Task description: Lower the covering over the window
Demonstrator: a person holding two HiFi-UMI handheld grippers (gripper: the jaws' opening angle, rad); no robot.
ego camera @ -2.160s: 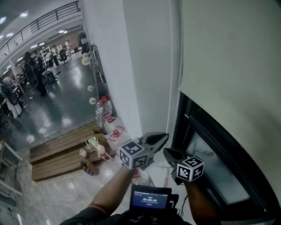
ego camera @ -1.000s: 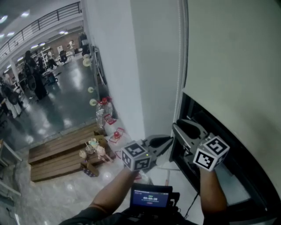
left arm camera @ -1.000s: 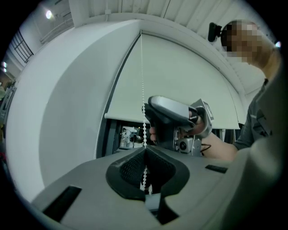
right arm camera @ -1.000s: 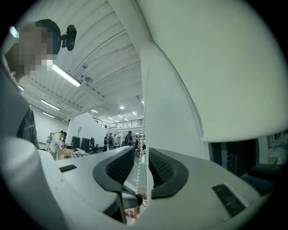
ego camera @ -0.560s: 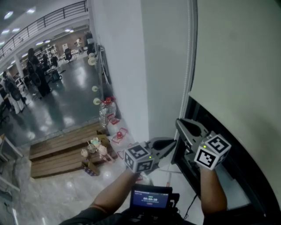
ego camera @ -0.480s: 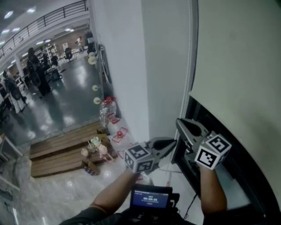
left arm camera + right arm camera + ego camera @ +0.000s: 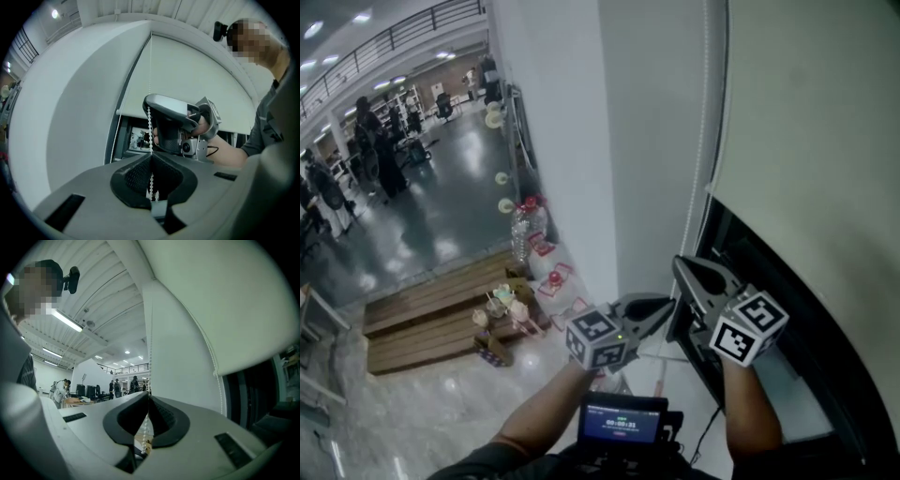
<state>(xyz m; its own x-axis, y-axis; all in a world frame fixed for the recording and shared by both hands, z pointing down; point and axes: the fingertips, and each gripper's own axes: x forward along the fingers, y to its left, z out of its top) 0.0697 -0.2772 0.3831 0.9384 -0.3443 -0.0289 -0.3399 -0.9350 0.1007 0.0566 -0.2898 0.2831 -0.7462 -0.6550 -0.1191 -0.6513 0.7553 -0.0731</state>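
Whereas 1 second earlier its jaws stood apart, the right gripper (image 7: 148, 398) had closed on the chain (image 7: 705, 141), just above the left gripper (image 7: 151, 157), also clamped on it. Beside the chain, the cream blind (image 7: 825, 122) hung partway down, leaving the dark window (image 7: 811, 319) bare below its hem.

Found the blind (image 7: 825, 141) at right, hanging over the upper window (image 7: 825, 366). Saw the bead chain (image 7: 704, 141) just left of it, and the wall (image 7: 572, 141) further left. Near, noted the left gripper (image 7: 664, 306) left of the right gripper (image 7: 679, 266), both at the chain. Spotted wooden steps (image 7: 422, 319) far left, with bottles (image 7: 523, 234) at the wall's foot.
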